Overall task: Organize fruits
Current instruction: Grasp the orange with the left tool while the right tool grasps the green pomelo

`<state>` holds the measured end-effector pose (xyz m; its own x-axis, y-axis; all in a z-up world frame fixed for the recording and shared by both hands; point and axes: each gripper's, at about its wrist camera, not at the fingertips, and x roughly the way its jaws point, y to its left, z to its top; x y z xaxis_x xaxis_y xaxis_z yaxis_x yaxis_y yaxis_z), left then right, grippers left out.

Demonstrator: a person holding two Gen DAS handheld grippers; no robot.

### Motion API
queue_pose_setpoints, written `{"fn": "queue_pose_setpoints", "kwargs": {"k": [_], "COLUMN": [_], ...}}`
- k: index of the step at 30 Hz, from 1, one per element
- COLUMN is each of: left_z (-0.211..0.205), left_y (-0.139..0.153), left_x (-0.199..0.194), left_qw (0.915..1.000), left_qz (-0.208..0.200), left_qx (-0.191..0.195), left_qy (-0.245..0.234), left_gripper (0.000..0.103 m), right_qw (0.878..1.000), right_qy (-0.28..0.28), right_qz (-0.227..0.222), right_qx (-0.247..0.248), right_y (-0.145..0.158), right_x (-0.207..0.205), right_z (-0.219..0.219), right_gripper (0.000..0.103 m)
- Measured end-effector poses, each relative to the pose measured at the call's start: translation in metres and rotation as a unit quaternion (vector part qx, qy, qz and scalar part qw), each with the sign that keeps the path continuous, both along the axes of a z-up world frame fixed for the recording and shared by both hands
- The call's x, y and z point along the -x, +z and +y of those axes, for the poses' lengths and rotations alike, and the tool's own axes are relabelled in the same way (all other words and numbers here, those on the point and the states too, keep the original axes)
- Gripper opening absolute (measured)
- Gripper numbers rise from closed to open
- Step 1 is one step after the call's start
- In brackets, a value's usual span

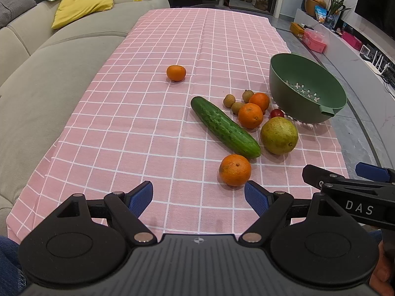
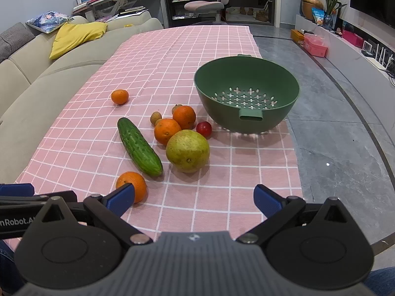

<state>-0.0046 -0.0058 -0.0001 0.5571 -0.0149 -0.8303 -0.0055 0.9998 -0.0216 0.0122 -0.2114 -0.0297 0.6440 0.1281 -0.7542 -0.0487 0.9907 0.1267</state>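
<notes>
On the pink checked cloth [image 1: 153, 113] lie a cucumber [image 1: 224, 126] [image 2: 139, 146], a big yellow-green fruit [image 1: 279, 135] [image 2: 187, 151], several oranges, small brown fruits [image 1: 229, 100] and a red one [image 2: 204, 128]. The nearest orange [image 1: 235, 169] [image 2: 134, 183] sits just ahead of both grippers. One lone orange [image 1: 176, 73] [image 2: 120, 96] lies farther back. An empty green colander bowl [image 1: 307, 87] [image 2: 246, 93] stands at the right. My left gripper [image 1: 198, 197] is open above the cloth, holding nothing. My right gripper [image 2: 195, 197] is open too, also holding nothing.
A beige sofa [image 1: 49, 74] with a yellow cushion [image 1: 81, 7] runs along the table's left side. The cloth's right edge drops to grey table [image 2: 333, 135] beside the bowl. Shelves, a chair and boxes stand far behind.
</notes>
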Motion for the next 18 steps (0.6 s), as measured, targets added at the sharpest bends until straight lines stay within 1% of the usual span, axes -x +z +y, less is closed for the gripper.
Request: {"fn": "queue_pose_setpoints", "kwargs": {"k": [9,12,14,16,18], "left_z": [0.006,0.008,0.007,0.006,0.004], "left_y": [-0.006,-0.009,-0.010,-0.013,-0.015], "left_x": [-0.003,-0.004,-0.004,-0.005,-0.005], "left_qw": [0.9999,0.9998,0.9997,0.9994,0.9989], "left_qz": [0.006,0.009,0.009,0.007,0.005], "left_qx": [0.012,0.019,0.023,0.026,0.031], "left_qy": [0.003,-0.002,-0.009,-0.021,-0.035], "left_gripper": [0.098,0.098,0.098,0.098,0.098], "right_qw": [1.000,1.000,0.999,0.999,0.999], "right_qy": [0.004,0.009,0.002,-0.011,-0.017], "right_qz": [0.001,-0.018,-0.033,-0.043,-0.045], "right_qx": [0.004,0.010,0.013,0.001,-0.023], "right_y": [0.001,0.006,0.010,0.011,0.011], "right_x": [0.000,0.001,0.002,0.000,-0.002], "right_z": [0.002,0.002,-0.001,-0.008,-0.016], "right_gripper": [0.098,0.098,0.098,0.098,0.093]}}
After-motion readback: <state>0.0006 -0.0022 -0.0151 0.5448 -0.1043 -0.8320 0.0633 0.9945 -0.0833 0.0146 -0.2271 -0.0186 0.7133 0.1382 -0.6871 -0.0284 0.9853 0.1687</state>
